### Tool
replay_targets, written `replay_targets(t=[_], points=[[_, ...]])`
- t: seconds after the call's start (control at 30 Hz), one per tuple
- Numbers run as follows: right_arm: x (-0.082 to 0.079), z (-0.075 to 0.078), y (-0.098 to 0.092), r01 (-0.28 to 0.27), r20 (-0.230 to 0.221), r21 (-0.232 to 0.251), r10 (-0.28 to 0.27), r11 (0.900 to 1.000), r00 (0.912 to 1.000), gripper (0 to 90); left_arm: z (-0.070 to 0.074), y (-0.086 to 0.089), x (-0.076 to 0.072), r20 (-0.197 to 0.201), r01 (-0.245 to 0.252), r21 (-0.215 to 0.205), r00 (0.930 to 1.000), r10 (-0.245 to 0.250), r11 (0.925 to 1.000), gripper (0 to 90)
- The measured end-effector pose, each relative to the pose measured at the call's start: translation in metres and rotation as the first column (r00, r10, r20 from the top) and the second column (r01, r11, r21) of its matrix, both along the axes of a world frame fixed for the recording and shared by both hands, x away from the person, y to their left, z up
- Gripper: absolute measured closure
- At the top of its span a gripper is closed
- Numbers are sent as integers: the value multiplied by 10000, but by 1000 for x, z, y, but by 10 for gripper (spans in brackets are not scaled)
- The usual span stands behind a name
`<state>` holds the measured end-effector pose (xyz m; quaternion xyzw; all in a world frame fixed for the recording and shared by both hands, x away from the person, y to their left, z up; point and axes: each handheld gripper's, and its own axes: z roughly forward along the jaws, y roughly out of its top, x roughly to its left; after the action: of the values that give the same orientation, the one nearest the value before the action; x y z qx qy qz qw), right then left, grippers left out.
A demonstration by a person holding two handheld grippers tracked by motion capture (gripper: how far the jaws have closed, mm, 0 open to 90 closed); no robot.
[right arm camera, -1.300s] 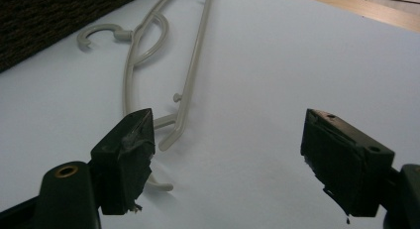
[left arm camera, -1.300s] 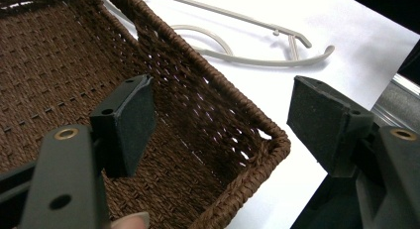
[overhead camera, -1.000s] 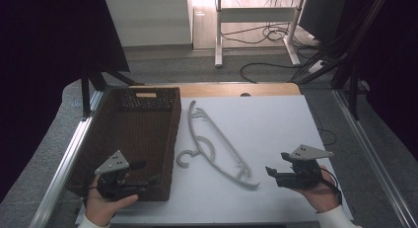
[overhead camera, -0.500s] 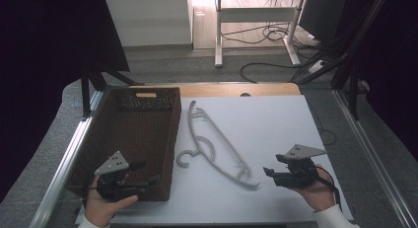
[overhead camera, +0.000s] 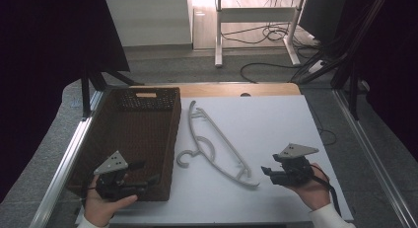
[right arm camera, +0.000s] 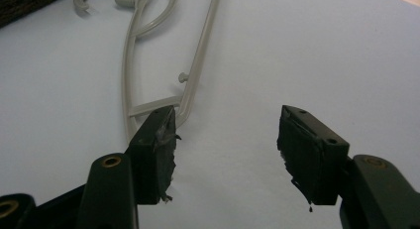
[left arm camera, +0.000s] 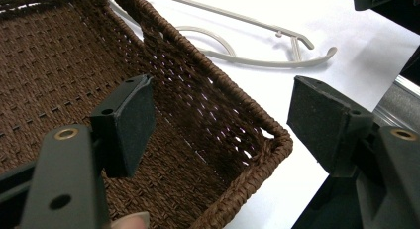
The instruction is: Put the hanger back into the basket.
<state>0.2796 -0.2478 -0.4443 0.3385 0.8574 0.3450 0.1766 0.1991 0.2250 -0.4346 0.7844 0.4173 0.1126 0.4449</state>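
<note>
One grey hanger (overhead camera: 217, 144), one brown wicker basket (overhead camera: 170, 139), left gripper (overhead camera: 148, 172) and right gripper (overhead camera: 266, 171) both spread, empty.

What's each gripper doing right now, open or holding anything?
Left gripper: open, empty, over the basket corner.
Right gripper: open, empty, beside the hanger.
</note>
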Motion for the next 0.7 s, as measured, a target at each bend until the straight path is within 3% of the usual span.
replay_targets(t=[0.3,0.5,0.7], points=[[2,0,9,-276,-118,-36,276,9996,9995,419,0,2,-1,11,-54,-20,10000,54,10000,262],[5,3,26,-769,-291,-63,767,9970,9966,434,1,3,-2,26,-87,-18,10000,87,10000,262],[18,3,50,-1058,-478,-232,1046,9941,9934,451,2,4,-2,38,-106,-32,9999,106,9999,262]])
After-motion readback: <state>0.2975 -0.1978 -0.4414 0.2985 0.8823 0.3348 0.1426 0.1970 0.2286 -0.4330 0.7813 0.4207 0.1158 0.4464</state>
